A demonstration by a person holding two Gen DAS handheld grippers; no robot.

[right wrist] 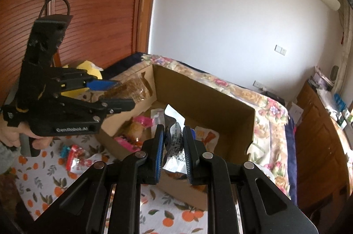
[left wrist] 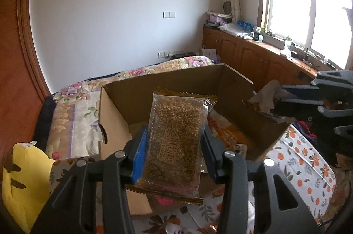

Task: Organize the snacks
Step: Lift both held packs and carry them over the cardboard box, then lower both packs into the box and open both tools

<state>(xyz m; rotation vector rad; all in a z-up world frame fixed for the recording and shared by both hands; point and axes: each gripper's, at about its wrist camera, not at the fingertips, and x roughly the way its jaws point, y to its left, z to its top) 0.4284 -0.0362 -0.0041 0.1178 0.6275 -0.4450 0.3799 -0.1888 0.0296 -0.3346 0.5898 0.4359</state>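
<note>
Left gripper (left wrist: pixel 174 145): clamped on a clear packet of grain bar (left wrist: pixel 174 143), above the cardboard box (left wrist: pixel 123 88). Right gripper (right wrist: pixel 173 152): narrow, pinching a silver wrapper (right wrist: pixel 174 145) over the same box.

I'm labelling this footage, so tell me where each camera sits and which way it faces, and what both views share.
Left wrist: on the left claw, looking along its fingers at the cardboard box; it grips a grain bar packet; right claw at right edge.
Right wrist: on the right claw, facing the box; it pinches a silver wrapper; left claw and a hand at left.
Shared: box, both claws, flowered bedding.
</note>
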